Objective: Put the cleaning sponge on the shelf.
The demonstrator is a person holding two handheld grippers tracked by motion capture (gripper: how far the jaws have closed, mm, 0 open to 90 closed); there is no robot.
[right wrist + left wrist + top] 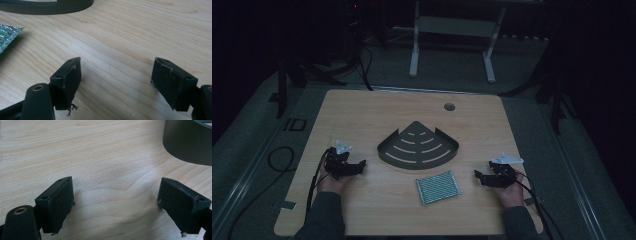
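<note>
A dark fan-shaped corner shelf (418, 145) with curved slots lies in the middle of the wooden table (362, 110). A green-patterned rectangular sponge (438, 187) rests just in front of it. My left gripper (353, 167) sits on the table left of the shelf, open, with bare wood between its jaws. In the left gripper view the shelf's dark wall (186, 141) shows at the upper right. My right gripper (480, 177) rests right of the sponge, open and holding nothing. The right gripper view has the sponge's corner (6, 36) at the left and the shelf's rim (47, 7) at the top.
A round cable hole (449, 106) sits near the table's far edge. Beyond the table stands a white frame (452, 45) on the dim floor, with dark stands and cables (279, 160) at the left. Black cables trail from both grippers over the front edge.
</note>
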